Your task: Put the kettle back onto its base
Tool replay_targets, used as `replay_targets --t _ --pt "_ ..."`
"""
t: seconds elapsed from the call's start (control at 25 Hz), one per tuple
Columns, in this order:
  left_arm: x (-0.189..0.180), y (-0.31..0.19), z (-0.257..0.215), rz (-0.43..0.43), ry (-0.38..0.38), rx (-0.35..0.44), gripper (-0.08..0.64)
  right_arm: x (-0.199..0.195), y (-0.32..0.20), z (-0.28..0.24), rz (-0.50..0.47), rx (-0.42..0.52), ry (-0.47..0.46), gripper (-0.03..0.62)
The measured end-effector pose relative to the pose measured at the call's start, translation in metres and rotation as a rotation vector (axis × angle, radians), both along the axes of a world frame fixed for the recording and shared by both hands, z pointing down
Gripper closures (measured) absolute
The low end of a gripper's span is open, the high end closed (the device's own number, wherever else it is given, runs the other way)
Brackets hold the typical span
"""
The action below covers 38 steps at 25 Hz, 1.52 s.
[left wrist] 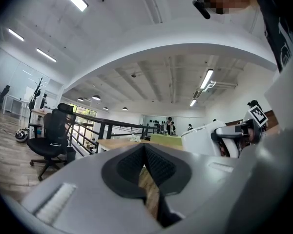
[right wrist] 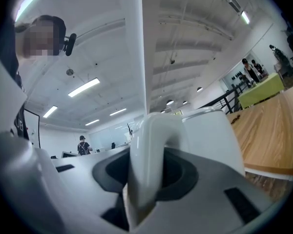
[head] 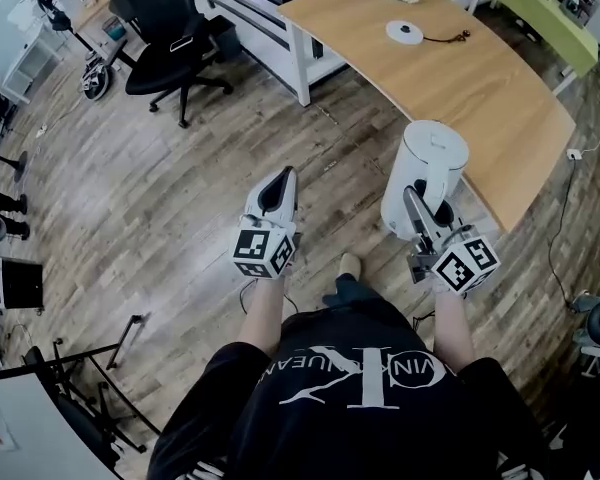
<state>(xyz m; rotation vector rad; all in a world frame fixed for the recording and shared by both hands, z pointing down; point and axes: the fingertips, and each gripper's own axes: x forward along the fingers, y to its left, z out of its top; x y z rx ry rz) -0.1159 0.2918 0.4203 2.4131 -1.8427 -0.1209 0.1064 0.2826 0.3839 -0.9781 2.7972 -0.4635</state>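
We are facing the wooden counter (head: 500, 98), where the round white kettle base (head: 404, 32) is lying toward the far side, its cord trailing right. The white kettle (head: 427, 168) is hanging over the floor, well apart from that base, with its handle (right wrist: 145, 155) clamped between the jaws of the right hand-held gripper (head: 420, 206). We are aiming to carry it upright, bring it above the base and lower it straight down, centred. The left hand-held gripper (head: 278, 186) is closed on nothing, free to steady the base.

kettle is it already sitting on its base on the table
No, the right claw holds the kettle by its handle, away from the round base, which lies bare on the table.
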Motion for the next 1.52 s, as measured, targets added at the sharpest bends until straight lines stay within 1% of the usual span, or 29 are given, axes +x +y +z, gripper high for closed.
replay_targets --t 0.16,0.36,0.52,0.76,0.96,1.16,1.4,1.52 --pt "0.001 -0.02 -0.004 -0.002 -0.005 0.0 0.557 -0.001 -0.019 -0.006 -0.016 0.002 -0.011 0.462" --pt "0.001 -0.078 -0.012 -0.023 -0.012 0.003 0.557 -0.003 -0.075 -0.011 -0.051 0.004 -0.019 0.462" --pt "0.003 -0.106 -0.014 -0.03 -0.019 0.008 0.557 -0.007 -0.104 -0.018 -0.078 0.022 -0.03 0.462" --pt "0.001 -0.132 -0.012 -0.054 -0.014 0.012 0.557 -0.01 -0.131 -0.028 -0.113 0.058 -0.044 0.462" --pt "0.002 -0.149 -0.011 -0.057 -0.007 0.016 0.557 -0.009 -0.148 -0.035 -0.123 0.066 -0.064 0.462" --pt "0.005 -0.161 -0.011 -0.044 -0.005 0.015 0.558 -0.007 -0.158 -0.04 -0.111 0.078 -0.056 0.462" --pt "0.014 -0.174 -0.005 -0.017 -0.004 0.002 0.557 0.001 -0.17 -0.043 -0.092 0.073 -0.078 0.462" --pt "0.013 -0.189 -0.007 -0.015 0.008 0.001 0.558 0.002 -0.183 -0.046 -0.08 0.07 -0.081 0.462"
